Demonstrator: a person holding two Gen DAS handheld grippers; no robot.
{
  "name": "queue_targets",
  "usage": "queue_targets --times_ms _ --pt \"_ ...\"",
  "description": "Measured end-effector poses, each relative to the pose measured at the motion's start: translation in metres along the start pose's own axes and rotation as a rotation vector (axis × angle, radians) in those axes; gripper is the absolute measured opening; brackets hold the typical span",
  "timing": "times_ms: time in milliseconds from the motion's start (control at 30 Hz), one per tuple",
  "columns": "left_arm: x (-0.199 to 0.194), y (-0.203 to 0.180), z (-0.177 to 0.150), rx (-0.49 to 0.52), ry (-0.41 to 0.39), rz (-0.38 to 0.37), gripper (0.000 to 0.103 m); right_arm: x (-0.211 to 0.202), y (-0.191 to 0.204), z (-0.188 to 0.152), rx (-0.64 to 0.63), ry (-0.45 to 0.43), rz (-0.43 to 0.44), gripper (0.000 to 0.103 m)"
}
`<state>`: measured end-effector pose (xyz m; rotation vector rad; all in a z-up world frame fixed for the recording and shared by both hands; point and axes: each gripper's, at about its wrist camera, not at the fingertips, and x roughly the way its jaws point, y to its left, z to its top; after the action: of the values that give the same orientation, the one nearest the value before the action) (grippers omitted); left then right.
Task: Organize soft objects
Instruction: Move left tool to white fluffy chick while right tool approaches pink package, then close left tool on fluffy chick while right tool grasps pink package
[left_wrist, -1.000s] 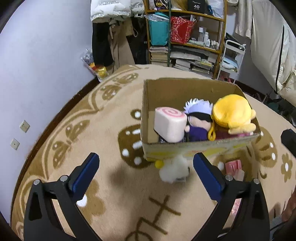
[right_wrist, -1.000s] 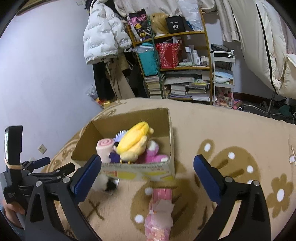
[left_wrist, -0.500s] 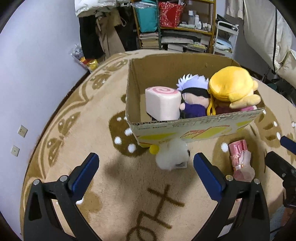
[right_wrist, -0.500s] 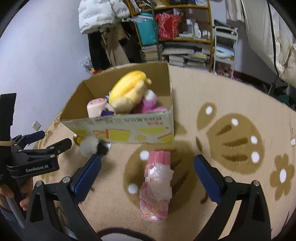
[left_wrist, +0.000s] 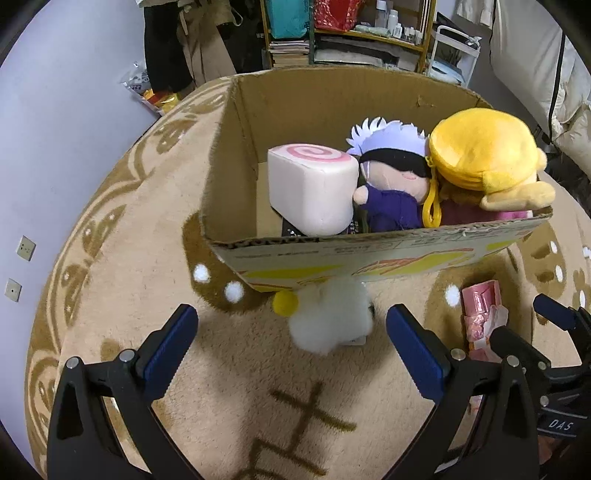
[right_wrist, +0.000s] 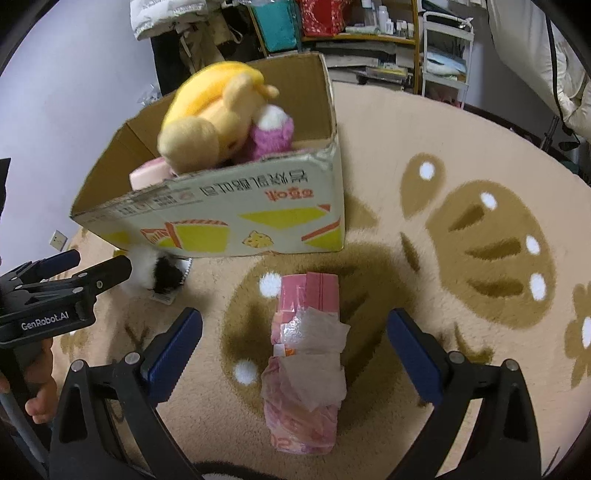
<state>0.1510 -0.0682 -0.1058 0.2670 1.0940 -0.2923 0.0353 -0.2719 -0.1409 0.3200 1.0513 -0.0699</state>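
Observation:
A cardboard box (left_wrist: 388, 254) (right_wrist: 236, 218) on the rug holds a pink swirl-roll plush (left_wrist: 312, 190), a purple doll (left_wrist: 391, 184) and a yellow plush (left_wrist: 484, 158) (right_wrist: 210, 118). A fluffy white plush with a yellow ball (left_wrist: 328, 317) (right_wrist: 153, 271) lies on the rug against the box front. My left gripper (left_wrist: 290, 345) is open, its fingers either side of it, just short. A pink tissue pack (right_wrist: 306, 358) (left_wrist: 480, 314) lies on the rug between the open fingers of my right gripper (right_wrist: 295, 343).
The beige rug (right_wrist: 480, 229) with brown mushroom patterns spreads right of the box. Behind stand a cluttered shelf (left_wrist: 351, 33), hanging clothes (left_wrist: 184, 44) and a white cart (right_wrist: 447, 48). A lilac wall (left_wrist: 55, 110) runs along the left. A hand (right_wrist: 40, 398) holds the left gripper.
Both grippers have moved forward and down. The white plush and box now sit closer to my left gripper; the tissue pack now lies between my right fingers.

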Motion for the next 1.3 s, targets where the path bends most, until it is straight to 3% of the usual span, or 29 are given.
queue_targets --times_ms 533,733,800,900,1067,1300 --pt "0.044 -0.008 0.004 -0.001 0.066 0.02 0.101 0.042 -0.003 0.003 0.029 0.096 -0.007 0.103" --pt "0.051 -0.005 0.003 -0.018 0.068 0.017 0.101 0.049 -0.002 0.007 0.031 0.097 -0.014 0.092" --pt "0.053 -0.003 0.004 -0.022 0.066 0.017 0.101 0.051 -0.002 0.007 0.023 0.098 -0.031 0.076" --pt "0.056 0.0 0.004 -0.031 0.063 0.019 0.101 0.054 -0.003 0.006 0.01 0.104 -0.067 0.063" --pt "0.058 0.003 0.004 -0.028 0.056 0.021 0.1 0.053 -0.004 0.008 0.014 0.104 -0.065 0.057" --pt "0.052 -0.008 -0.008 -0.013 0.054 0.0 0.083 0.053 -0.005 0.008 0.012 0.105 -0.066 0.057"
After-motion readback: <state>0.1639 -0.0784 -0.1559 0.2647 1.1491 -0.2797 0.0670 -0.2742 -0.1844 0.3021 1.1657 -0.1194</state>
